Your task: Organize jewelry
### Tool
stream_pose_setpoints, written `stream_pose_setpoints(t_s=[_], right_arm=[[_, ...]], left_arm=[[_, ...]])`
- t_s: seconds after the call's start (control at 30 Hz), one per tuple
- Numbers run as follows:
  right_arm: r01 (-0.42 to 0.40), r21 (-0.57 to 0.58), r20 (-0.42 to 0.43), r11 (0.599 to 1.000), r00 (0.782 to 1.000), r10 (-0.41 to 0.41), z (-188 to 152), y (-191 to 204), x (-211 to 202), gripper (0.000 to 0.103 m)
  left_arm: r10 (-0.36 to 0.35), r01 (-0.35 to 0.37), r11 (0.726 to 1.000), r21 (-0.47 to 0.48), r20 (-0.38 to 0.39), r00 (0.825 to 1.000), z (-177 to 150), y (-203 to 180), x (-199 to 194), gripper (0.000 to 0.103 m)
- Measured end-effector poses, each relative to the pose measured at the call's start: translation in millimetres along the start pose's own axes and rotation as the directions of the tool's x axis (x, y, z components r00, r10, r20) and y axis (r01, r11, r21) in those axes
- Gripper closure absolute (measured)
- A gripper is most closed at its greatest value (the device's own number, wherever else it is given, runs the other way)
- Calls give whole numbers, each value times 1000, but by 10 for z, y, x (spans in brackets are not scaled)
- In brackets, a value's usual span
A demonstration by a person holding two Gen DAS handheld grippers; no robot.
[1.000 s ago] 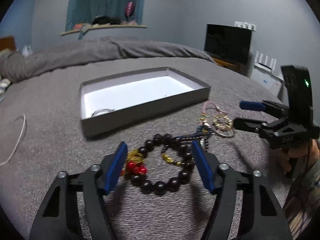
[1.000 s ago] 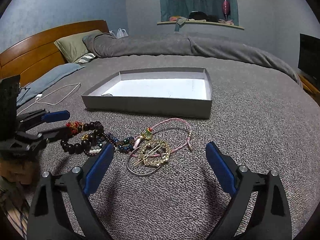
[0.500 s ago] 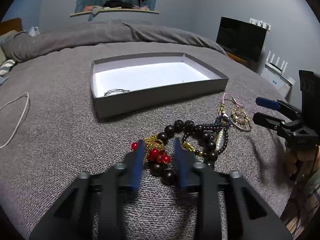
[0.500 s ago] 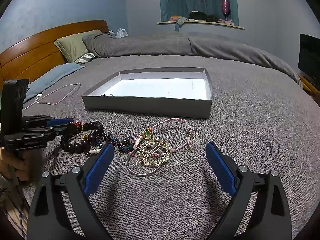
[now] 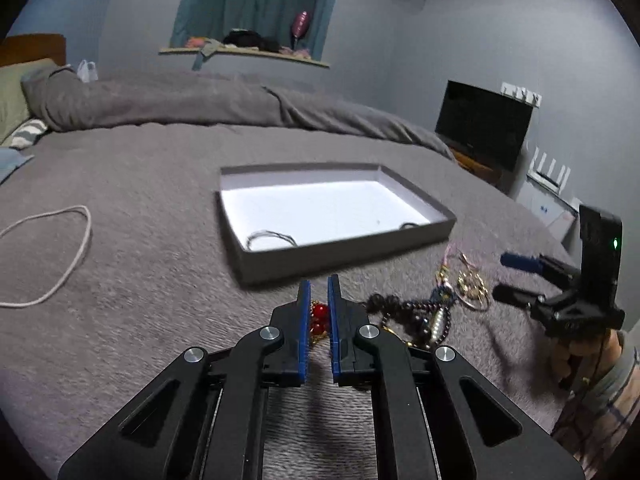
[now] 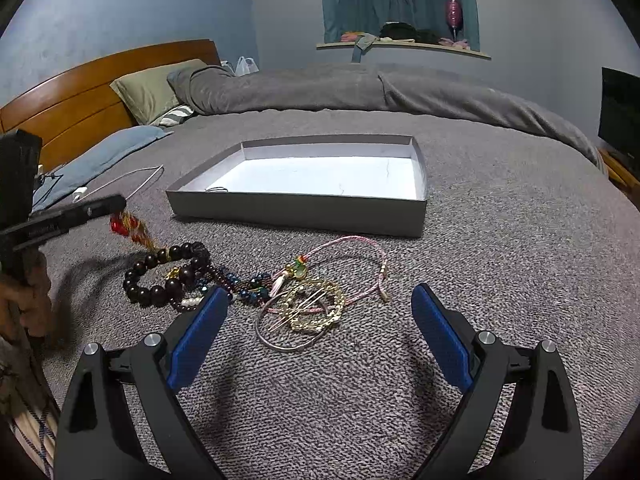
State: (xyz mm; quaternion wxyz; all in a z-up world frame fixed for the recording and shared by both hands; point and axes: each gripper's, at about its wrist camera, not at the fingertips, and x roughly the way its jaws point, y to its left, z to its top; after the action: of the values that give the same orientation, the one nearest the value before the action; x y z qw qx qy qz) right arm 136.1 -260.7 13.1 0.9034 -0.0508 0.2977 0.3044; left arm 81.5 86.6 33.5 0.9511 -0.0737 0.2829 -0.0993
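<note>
Left wrist view, bed: a grey blanket (image 5: 152, 240) covers the whole working surface.
Box: a shallow grey box (image 5: 348, 248) with a white floor sits ahead of my left gripper (image 5: 319, 292), open side up; a thin wire loop (image 5: 268, 237) lies in its near left corner.
Right gripper: my right gripper (image 6: 318, 304) is spread wide and carries nothing; it hangs above the blanket just short of the jewelry pile.
Left gripper: its jaws have just been closing and now pinch the red bead charm (image 5: 319, 314) between the blue pads.
Charm: from the right wrist view the red bead charm (image 6: 120, 225) hangs off the blanket with its gold threads trailing down to the dark bead bracelet (image 6: 160, 276); motion blur leaves me unsure whether the bracelet itself is lifting.
Pile: a pink cord (image 6: 352, 248), a gold filigree piece (image 6: 316, 308) and a silver bangle (image 6: 280, 340) lie together, near the box and outside it.
</note>
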Motion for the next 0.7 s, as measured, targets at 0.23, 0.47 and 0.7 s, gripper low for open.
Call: stream_pose_setpoints(t_s=[0.23,0.47,0.7], right_arm=[[-15,-38,-44,999,999,14,-3,95,69,30],[-4,14,-89,1000,996,6,-3,8,177,30],[2,-33,-101,999,995,-5,23,119,246,30]], left_arm=[[22,-24,1000,-20,-61,998,-35,82,121,94],[40,-41,999,-4,-149,988,-155,79,304,94],[71,-69,997,17,-190,979,-215,89,383,83]])
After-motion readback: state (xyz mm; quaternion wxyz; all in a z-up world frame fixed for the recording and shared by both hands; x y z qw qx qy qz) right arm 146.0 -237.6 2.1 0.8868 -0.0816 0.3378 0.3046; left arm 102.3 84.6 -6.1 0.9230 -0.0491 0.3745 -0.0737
